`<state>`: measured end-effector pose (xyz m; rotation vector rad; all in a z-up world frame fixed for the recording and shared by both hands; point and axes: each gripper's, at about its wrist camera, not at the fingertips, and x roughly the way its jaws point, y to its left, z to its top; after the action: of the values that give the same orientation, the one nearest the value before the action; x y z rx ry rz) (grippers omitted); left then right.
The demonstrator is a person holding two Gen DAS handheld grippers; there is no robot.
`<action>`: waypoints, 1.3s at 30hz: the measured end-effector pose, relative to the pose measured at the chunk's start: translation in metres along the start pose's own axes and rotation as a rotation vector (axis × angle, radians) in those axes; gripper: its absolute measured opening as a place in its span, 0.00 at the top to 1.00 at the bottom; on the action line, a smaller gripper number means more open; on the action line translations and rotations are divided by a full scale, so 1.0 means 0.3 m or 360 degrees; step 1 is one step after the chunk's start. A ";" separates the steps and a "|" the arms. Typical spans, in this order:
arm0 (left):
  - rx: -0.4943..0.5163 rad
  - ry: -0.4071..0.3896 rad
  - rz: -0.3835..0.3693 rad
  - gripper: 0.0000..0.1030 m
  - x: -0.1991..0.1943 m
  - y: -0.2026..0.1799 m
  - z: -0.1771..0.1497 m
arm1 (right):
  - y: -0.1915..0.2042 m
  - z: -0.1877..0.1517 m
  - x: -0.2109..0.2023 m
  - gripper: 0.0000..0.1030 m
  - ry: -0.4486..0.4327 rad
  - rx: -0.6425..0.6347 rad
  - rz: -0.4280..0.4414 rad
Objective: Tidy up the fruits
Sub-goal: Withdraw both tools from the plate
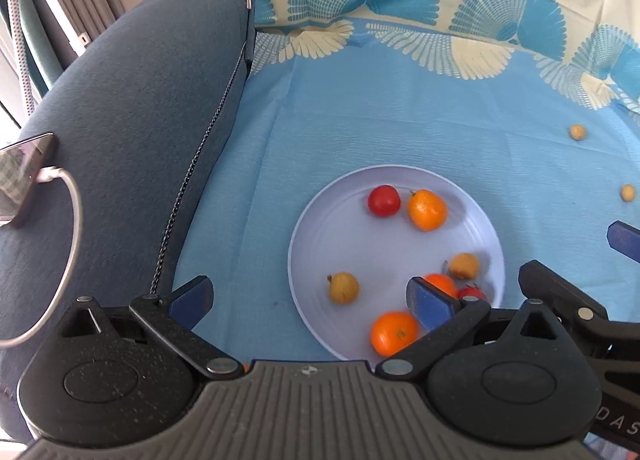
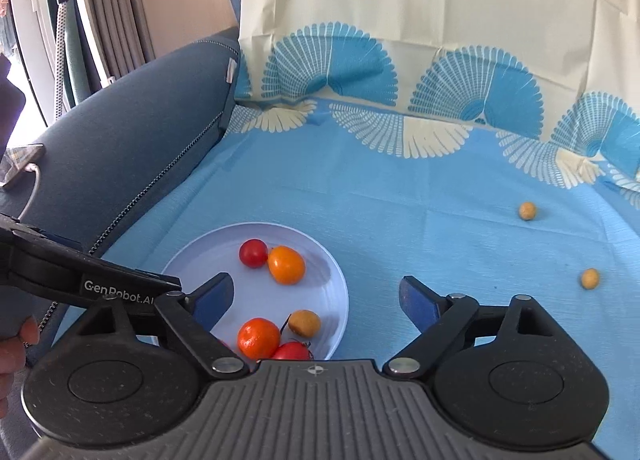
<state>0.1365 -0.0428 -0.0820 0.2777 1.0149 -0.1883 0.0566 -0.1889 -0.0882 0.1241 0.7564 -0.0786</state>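
Observation:
A pale round plate (image 1: 312,228) (image 2: 328,260) lies on the blue cloth. It holds several fruits: a red tomato (image 1: 384,201) (image 2: 253,253), an orange one (image 1: 427,210) (image 2: 286,265), a tangerine (image 1: 394,333) (image 2: 258,338), a yellow-brown fruit (image 1: 343,287) and another (image 1: 464,266) (image 2: 304,323). My left gripper (image 1: 310,300) hangs open above the plate's near left rim, nothing between its fingers. My right gripper (image 2: 316,300) is open over the plate's right rim, empty. Two small yellow fruits (image 2: 527,211) (image 2: 589,278) (image 1: 577,132) (image 1: 627,193) lie on the cloth to the right.
A blue-grey sofa armrest (image 1: 132,132) (image 2: 132,128) rises left of the cloth, with a phone (image 1: 24,176) and its white cable (image 1: 74,220) on it. A patterned cloth (image 2: 400,72) drapes up the backrest behind. A hand (image 2: 16,344) shows at the left edge.

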 end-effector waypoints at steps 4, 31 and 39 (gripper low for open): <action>0.0024 -0.0026 -0.0004 0.00 -0.079 -0.012 -0.043 | 0.002 -0.015 -0.098 0.05 -0.0045 -0.0001 -0.0030; 0.0041 -0.0109 -0.0076 0.00 -0.367 0.015 -0.312 | 0.005 -0.211 -0.458 0.01 -0.0142 0.0062 -0.0064; -0.0041 -0.0086 0.0017 0.00 -0.310 0.104 -0.335 | -0.044 -0.233 -0.437 0.01 -0.0120 0.0132 -0.0112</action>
<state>0.0160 0.0209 -0.0480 0.2533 0.9612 -0.1719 -0.0875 -0.1885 -0.0493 0.1726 0.6824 -0.1809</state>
